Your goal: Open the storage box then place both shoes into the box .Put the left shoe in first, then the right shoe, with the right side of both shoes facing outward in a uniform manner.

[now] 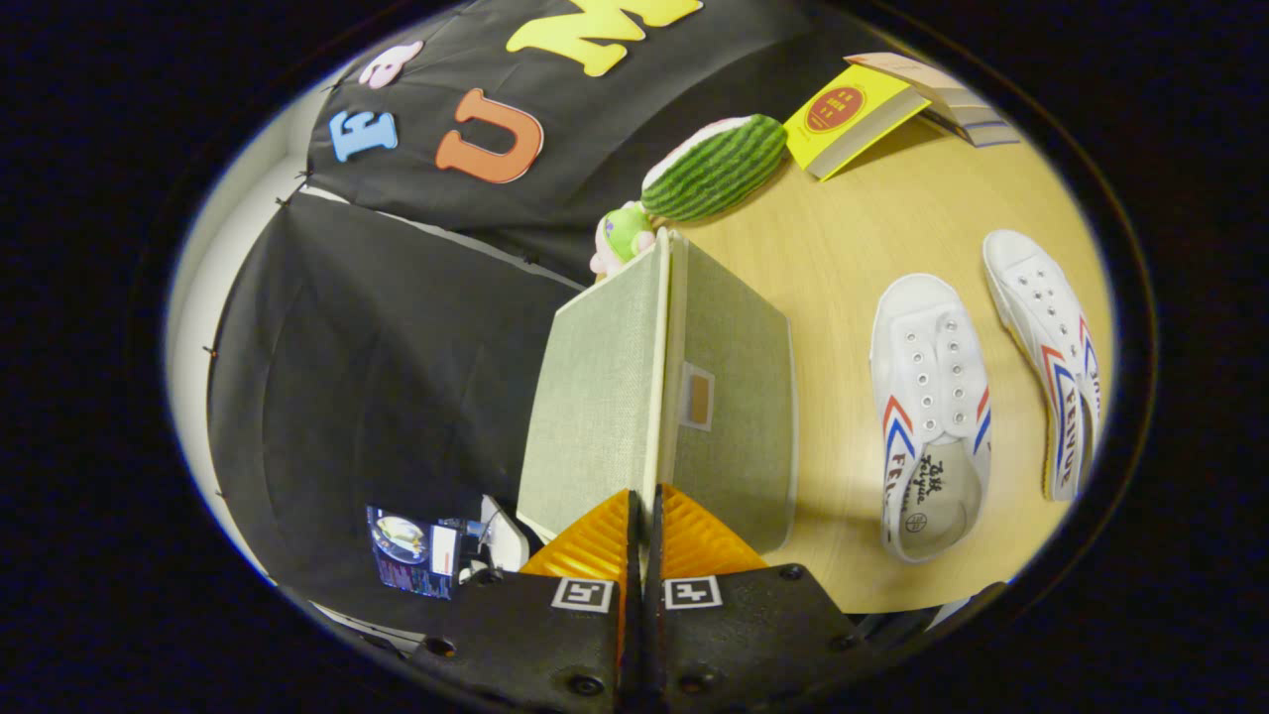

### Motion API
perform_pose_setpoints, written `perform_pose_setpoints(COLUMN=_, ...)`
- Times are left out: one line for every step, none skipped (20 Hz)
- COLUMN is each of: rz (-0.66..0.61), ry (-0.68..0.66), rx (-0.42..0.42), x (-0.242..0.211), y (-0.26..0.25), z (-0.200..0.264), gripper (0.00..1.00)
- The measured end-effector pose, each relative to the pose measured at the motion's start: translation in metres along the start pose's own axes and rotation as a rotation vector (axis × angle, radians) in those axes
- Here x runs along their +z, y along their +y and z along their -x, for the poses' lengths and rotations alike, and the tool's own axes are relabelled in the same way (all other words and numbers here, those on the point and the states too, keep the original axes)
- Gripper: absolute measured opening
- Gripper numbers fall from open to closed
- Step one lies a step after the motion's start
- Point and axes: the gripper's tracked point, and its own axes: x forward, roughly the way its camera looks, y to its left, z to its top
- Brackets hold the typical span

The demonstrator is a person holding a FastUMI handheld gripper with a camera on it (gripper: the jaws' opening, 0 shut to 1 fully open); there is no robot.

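Observation:
A grey-green fabric storage box [739,397] with a small label pocket on its face stands on the wooden table [863,248], just ahead of my fingers. Its lid [595,397] is swung up from the box, and I see its front edge end-on. My gripper [644,521] is shut on that edge, one finger on each side. Beyond the box, apart from it, lie two white canvas shoes with red and blue stripes: the nearer shoe [927,416] with its opening towards me, and the farther shoe [1051,357] tilted onto its side.
Behind the box lie a striped watermelon plush [714,167] and a small green and pink toy [623,238]. A yellow book [853,114] leans on a stack of books [957,99] at the table's far end. A small lit screen [411,550] sits beside my fingers.

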Motion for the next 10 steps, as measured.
perform_pose_setpoints(rz=-0.004, ry=-0.003, rx=0.004, x=0.002, y=0.004, z=0.002, gripper=0.05)
perform_pose_setpoints(rz=-0.010, ry=-0.012, rx=0.012, x=0.004, y=0.009, z=0.007, gripper=0.05)
perform_pose_setpoints(rz=-0.010, ry=-0.019, rx=0.024, x=0.006, y=0.018, z=0.011, gripper=0.06)
perform_pose_setpoints(rz=-0.002, ry=-0.027, rx=0.039, x=0.009, y=0.029, z=0.015, gripper=0.06)
perform_pose_setpoints(rz=0.013, ry=-0.038, rx=0.053, x=0.013, y=0.042, z=0.017, gripper=0.06)
perform_pose_setpoints(rz=0.035, ry=-0.040, rx=0.066, x=0.015, y=0.055, z=0.020, gripper=0.05)
perform_pose_setpoints(rz=0.059, ry=-0.047, rx=0.082, x=0.019, y=0.070, z=0.021, gripper=0.05)
perform_pose_setpoints(rz=0.082, ry=-0.051, rx=0.098, x=0.022, y=0.085, z=0.021, gripper=0.06)
perform_pose_setpoints(rz=0.096, ry=-0.050, rx=0.117, x=0.023, y=0.101, z=0.019, gripper=0.06)
perform_pose_setpoints(rz=0.105, ry=-0.052, rx=0.141, x=0.025, y=0.118, z=0.018, gripper=0.06)
